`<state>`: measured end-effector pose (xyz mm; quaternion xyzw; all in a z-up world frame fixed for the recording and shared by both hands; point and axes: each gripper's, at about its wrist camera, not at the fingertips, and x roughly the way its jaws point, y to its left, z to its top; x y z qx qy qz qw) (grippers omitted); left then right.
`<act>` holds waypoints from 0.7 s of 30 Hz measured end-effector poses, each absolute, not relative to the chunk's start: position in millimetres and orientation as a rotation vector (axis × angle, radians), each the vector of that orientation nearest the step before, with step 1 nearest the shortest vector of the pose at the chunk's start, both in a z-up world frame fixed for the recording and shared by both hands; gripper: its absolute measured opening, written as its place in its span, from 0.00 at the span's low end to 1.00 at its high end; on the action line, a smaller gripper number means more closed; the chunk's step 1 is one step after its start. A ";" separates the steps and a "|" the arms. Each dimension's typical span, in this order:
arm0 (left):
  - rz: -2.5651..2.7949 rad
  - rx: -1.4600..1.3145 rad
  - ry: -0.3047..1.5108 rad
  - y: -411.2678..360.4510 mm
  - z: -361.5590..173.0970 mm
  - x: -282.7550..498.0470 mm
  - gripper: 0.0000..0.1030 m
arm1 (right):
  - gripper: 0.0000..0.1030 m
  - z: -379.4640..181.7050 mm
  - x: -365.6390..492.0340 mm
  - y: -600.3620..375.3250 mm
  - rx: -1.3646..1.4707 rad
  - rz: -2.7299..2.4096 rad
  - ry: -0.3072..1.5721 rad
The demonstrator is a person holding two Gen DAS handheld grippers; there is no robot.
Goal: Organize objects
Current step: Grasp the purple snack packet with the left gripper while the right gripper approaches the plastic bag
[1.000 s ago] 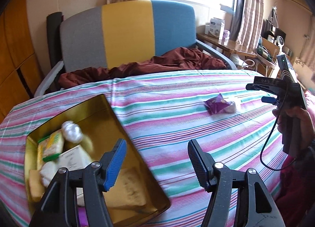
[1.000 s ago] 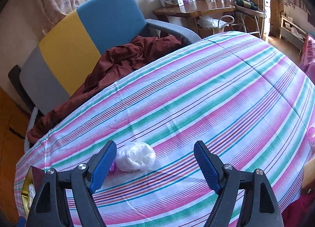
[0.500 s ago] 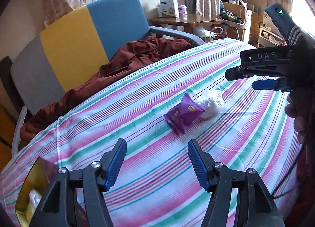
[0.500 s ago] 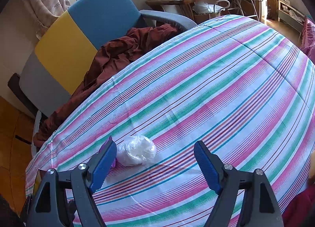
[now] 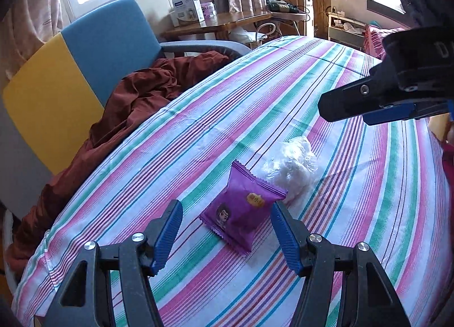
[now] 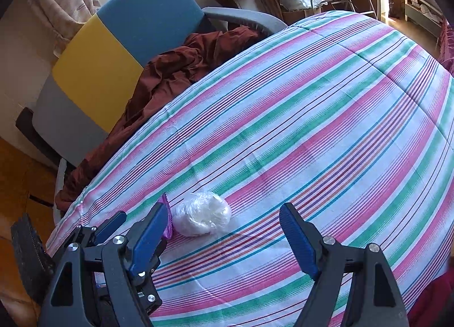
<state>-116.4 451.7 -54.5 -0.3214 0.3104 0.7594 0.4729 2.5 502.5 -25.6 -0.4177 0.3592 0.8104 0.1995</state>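
Gold tin gone from view, striped bedcover (image 5: pixel 255 105), tricolour armchair (image 5: pixel 93 52) behind

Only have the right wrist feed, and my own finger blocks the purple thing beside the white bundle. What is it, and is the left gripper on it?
Observer: It's a purple snack packet lying flat on the striped cloth, with a cartoon face printed on it.
Operator: Left gripper holding it?
Observer: No. The left gripper frames the packet with its fingers open, and both pads are clear of its sides.
Operator: Is the packet clear of the bundle?
Observer: No. In the left wrist view its far corner meets the white plastic-wrapped bundle.
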 end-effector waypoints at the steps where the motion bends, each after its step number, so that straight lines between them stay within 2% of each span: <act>1: 1.847 -0.787 0.758 452.2 -54.9 -118.4 0.63 | 0.80 -26.0 2.2 503.3 -1.167 2.263 1.016; 17: 1.737 -0.814 0.728 467.6 -70.7 -136.1 0.66 | 0.80 -30.2 0.9 510.4 -1.190 2.226 1.015; 20: 1.727 -0.829 0.735 470.2 -75.7 -134.1 0.57 | 0.80 -30.9 1.8 510.8 -1.196 2.222 1.012; 21: 1.726 -0.835 0.742 470.7 -77.6 -133.6 0.51 | 0.80 -31.0 2.3 509.9 -1.198 2.223 1.010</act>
